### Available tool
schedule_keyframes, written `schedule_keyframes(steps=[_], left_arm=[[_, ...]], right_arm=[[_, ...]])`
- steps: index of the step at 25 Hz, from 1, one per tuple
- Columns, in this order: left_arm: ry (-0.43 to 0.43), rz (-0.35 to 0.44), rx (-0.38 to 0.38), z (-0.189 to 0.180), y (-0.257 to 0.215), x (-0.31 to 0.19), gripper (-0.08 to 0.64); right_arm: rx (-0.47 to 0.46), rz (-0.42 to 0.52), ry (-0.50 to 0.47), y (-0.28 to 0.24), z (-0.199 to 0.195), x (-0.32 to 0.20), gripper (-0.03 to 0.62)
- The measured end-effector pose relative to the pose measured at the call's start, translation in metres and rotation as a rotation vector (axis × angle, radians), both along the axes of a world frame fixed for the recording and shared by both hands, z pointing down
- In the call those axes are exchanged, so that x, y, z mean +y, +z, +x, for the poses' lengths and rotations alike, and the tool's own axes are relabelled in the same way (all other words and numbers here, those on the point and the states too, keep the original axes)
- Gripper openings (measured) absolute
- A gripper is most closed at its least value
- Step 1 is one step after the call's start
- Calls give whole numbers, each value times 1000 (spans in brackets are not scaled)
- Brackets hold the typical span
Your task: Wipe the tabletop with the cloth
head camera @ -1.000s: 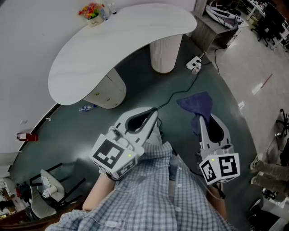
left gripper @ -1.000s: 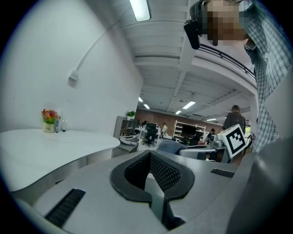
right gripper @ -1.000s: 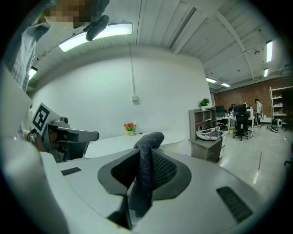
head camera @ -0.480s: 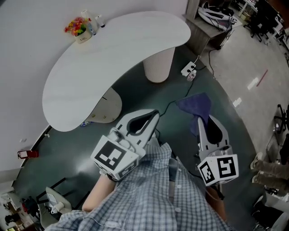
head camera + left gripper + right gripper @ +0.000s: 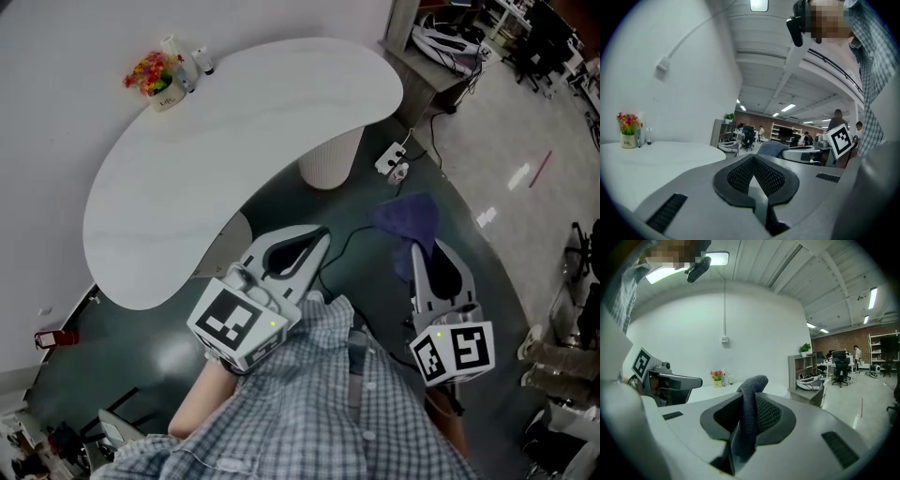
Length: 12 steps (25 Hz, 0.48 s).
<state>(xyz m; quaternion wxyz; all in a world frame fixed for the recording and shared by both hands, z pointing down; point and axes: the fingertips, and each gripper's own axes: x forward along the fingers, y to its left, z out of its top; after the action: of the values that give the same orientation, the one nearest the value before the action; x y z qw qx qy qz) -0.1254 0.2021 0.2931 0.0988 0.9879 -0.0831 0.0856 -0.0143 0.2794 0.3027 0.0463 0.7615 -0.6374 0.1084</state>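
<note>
White and kidney-shaped, the tabletop [image 5: 234,131] carries a small pot of flowers [image 5: 155,80] at its far left end. Nearer the camera, over the dark floor [image 5: 487,244], the left gripper [image 5: 322,236] has its jaws pressed together on nothing. To its right, the right gripper [image 5: 417,251] pinches the blue cloth [image 5: 410,217], held off the table and well apart from it.

One white kidney-shaped counter [image 5: 234,122] stands on two white pedestals [image 5: 330,159]. On it are one small pot of bright flowers [image 5: 155,77] and two small bottles [image 5: 201,66]. There is one dark blue cloth [image 5: 408,217] and one white power strip [image 5: 392,161]. Two grey claws are present: one left claw [image 5: 323,234] and one right claw [image 5: 417,248].
</note>
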Motion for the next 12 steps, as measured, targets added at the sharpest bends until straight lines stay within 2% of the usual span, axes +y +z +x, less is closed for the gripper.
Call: schedule_keyframes(steps=[12], left_arm=[[-45,3,-8,-17,4,-47,6]], right_arm=[[16,-7,10,2,2,-46,63]])
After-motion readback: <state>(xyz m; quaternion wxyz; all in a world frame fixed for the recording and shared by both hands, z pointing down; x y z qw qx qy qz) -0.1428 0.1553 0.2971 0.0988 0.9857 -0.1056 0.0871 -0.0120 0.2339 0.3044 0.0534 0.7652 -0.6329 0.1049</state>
